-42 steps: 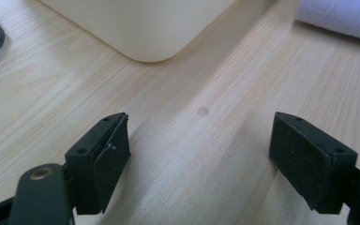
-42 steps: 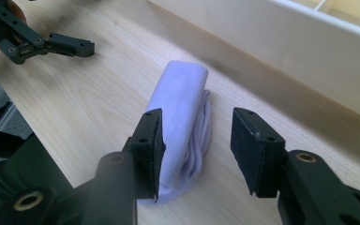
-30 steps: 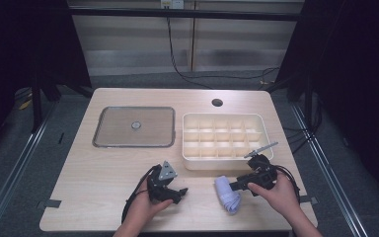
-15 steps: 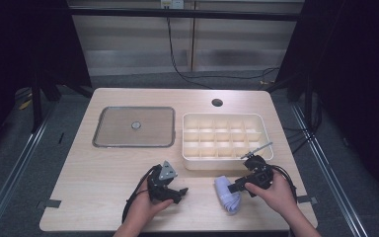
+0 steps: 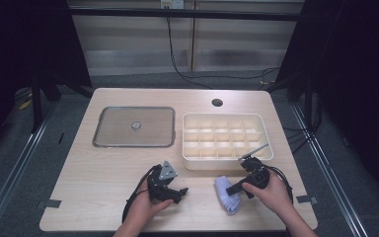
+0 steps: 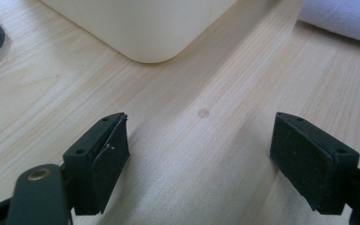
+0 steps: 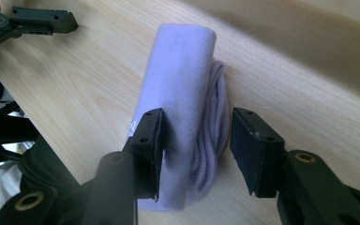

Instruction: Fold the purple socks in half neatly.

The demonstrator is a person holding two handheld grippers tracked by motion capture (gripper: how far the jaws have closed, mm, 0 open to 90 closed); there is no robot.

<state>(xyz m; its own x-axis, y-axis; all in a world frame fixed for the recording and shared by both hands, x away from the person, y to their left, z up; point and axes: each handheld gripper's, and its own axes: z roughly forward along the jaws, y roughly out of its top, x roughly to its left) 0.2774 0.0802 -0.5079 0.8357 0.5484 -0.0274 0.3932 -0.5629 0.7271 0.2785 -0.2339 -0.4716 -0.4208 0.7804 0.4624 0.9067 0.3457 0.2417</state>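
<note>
A rolled lavender cloth (image 5: 226,195) lies on the wooden table (image 5: 103,173) near the front edge, just in front of a cream compartment box (image 5: 225,140). My right gripper (image 5: 234,189) is open and its jaws straddle the near end of the cloth (image 7: 183,61). In the right gripper view the right gripper (image 7: 197,145) has its left pad against the roll and its right pad a hair off it. My left gripper (image 5: 180,193) rests low over bare wood to the cloth's left. The left gripper (image 6: 199,150) is wide open with nothing between its jaws.
A flat metal lid or tray (image 5: 134,127) with a small centre knob lies left of the box. A round hole (image 5: 217,102) is in the table behind the box. The box corner (image 6: 140,23) and the cloth's edge (image 6: 342,18) lie ahead of the left jaws.
My right gripper has slid left onto the end of the cloth roll. The left gripper and the cloth have stayed put.
</note>
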